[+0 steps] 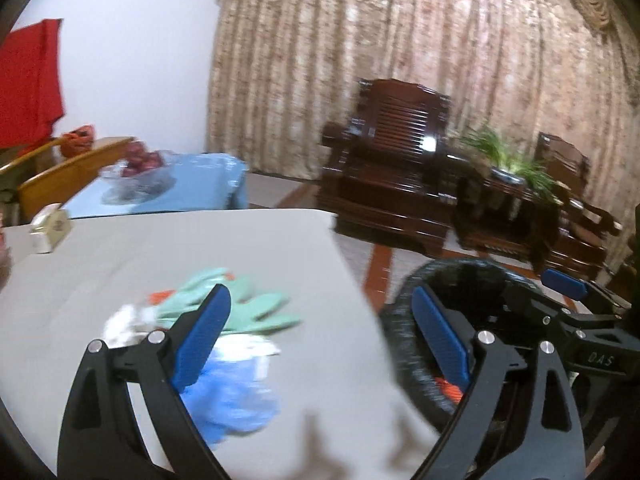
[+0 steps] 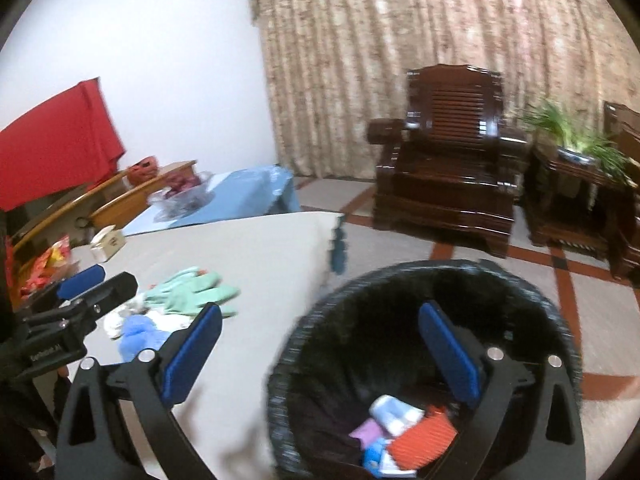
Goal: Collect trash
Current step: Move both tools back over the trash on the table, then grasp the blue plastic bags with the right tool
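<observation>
Beige curtains behind; grey table [image 1: 120,264] carrying mint-green rubber gloves [image 1: 232,304], blue crumpled glove [image 1: 236,396], white tissue. Black lined bin [image 2: 424,280] beside, part-filled. Left claw [image 1: 320,344], right claw [image 2: 320,356] both wide, empty. Best to descend squarely over blue glove, pinch mid-bulk.

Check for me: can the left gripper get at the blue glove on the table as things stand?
Probably yes. The left gripper is open and empty, and the blue glove lies uncovered on the table by its left finger. The bin sits off to the right.
</observation>
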Demonstrator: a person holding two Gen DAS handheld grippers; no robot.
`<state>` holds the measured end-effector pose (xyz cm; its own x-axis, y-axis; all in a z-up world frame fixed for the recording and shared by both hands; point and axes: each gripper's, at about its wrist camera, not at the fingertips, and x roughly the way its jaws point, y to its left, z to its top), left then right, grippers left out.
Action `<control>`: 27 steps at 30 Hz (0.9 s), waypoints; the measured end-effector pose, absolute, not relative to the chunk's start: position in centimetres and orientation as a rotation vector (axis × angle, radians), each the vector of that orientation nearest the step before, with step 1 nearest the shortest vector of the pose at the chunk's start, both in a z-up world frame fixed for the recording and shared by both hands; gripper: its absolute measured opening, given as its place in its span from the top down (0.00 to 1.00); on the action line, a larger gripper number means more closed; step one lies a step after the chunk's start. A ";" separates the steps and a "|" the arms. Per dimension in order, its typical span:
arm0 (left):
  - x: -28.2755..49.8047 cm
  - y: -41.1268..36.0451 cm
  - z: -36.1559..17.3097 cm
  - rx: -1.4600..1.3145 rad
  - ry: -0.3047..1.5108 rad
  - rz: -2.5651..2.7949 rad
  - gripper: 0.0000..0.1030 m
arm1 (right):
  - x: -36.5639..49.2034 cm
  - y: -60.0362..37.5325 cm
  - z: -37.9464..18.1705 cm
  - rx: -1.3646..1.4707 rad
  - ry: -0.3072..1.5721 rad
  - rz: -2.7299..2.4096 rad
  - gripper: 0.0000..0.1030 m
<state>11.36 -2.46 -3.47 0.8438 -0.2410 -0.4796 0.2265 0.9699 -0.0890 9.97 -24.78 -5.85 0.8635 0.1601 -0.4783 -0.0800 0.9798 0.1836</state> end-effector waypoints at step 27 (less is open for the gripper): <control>10.1 13.8 -7.6 -0.085 0.596 0.092 0.17 | 14.2 -6.3 -11.2 0.046 0.617 0.384 0.14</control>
<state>10.11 13.84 -7.59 0.8237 0.0616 -0.5637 -0.1105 0.9925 -0.0530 14.25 -6.32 -11.22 0.7471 0.3645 -0.5559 -0.3376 0.9284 0.1552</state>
